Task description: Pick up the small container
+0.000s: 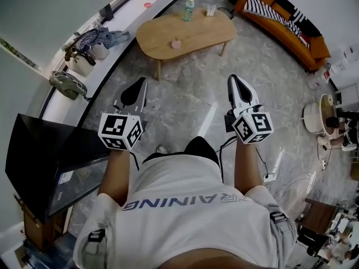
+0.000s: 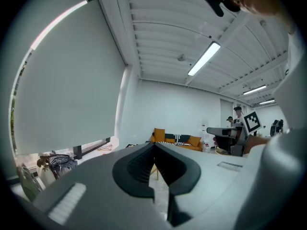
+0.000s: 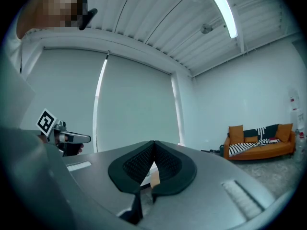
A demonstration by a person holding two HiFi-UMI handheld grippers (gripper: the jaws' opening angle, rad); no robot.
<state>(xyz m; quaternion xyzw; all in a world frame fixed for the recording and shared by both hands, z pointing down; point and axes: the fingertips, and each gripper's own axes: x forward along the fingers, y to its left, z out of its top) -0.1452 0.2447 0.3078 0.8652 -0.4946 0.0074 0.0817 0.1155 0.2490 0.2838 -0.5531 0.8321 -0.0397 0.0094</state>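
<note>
A small pink container (image 1: 175,43) stands on the oval wooden coffee table (image 1: 210,35), far ahead of both grippers. My left gripper (image 1: 142,83) is held at waist height over the marble floor, pointing toward the table, jaws shut with nothing in them (image 2: 154,146). My right gripper (image 1: 231,79) is level with it on the right, also shut and empty (image 3: 154,143). Both gripper views look up at the walls and ceiling. Neither shows the container.
A green-capped bottle (image 1: 189,8) and a clear cup (image 1: 211,9) stand at the table's far edge. An orange sofa (image 1: 280,18) lies at the back right. A black screen (image 1: 50,161) is close on my left, bags (image 1: 84,52) sit on the window ledge, and cables (image 1: 280,175) trail on the floor at right.
</note>
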